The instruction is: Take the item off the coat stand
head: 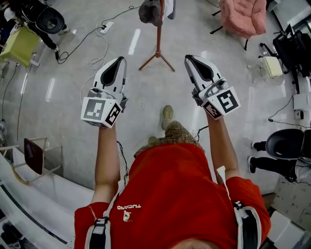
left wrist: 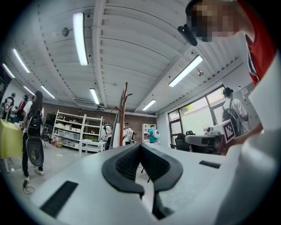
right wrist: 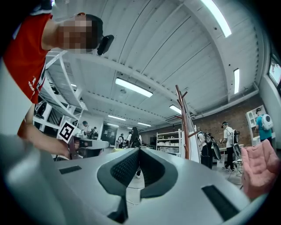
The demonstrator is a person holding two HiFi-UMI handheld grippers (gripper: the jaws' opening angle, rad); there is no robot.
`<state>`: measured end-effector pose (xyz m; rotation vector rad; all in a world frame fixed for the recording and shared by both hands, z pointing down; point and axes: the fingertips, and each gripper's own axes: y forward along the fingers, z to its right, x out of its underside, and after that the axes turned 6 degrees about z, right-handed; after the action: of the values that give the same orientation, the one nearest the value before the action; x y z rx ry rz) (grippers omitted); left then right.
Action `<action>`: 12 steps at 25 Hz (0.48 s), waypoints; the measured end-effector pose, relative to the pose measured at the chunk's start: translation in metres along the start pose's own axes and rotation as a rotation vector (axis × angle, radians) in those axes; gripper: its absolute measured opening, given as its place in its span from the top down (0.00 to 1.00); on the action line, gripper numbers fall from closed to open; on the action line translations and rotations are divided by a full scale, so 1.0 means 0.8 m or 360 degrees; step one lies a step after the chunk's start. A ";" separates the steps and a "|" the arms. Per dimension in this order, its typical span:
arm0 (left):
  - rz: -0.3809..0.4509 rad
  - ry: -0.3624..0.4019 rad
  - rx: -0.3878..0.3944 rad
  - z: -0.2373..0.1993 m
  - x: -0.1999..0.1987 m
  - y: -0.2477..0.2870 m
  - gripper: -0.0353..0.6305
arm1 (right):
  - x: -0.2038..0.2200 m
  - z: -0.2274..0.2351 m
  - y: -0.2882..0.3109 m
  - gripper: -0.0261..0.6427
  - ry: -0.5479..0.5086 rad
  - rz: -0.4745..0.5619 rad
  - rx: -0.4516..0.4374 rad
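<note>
Floor spreads pale grey; coat stand rises at the far middle, dark garment hanging at its top. Nearer, left gripper and right gripper point toward it, well apart from it, each with jaws together on nothing.

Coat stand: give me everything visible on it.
The coat stand is a slim reddish-brown pole, wood by the look, upright on splayed legs on the grey floor, standing free ahead of the person. Angled pegs branch near its top. A dark garment and something white hang from it.
</note>
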<state>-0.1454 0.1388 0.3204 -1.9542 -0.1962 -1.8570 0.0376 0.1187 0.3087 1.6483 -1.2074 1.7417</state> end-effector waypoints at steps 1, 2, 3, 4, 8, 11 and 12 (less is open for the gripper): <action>-0.0002 0.0003 -0.0002 -0.006 0.004 0.008 0.93 | 0.005 0.007 0.006 0.93 -0.0001 0.0002 -0.0001; -0.0003 0.0005 -0.0005 -0.013 0.008 0.016 0.93 | 0.010 0.015 0.014 0.93 -0.0005 0.0003 -0.0005; -0.0004 0.0008 -0.0008 -0.021 0.012 0.026 0.93 | 0.016 0.024 0.022 0.93 -0.0008 0.0004 -0.0009; -0.0008 0.0011 -0.0009 -0.030 0.016 0.037 0.93 | 0.021 0.035 0.033 0.93 -0.0008 0.0006 -0.0010; -0.0036 0.0037 -0.0017 -0.071 0.032 0.096 0.93 | 0.039 0.088 0.084 0.93 -0.0002 0.0024 -0.0013; -0.0058 0.0045 -0.0028 -0.102 0.046 0.150 0.93 | 0.052 0.139 0.120 0.93 -0.0023 0.0032 -0.0024; -0.0066 0.0047 -0.0029 -0.113 0.052 0.168 0.93 | 0.056 0.155 0.133 0.93 -0.0026 0.0032 -0.0029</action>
<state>-0.1717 -0.0256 0.3331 -1.9474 -0.2129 -1.9194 0.0124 -0.0488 0.3093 1.6482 -1.2481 1.7272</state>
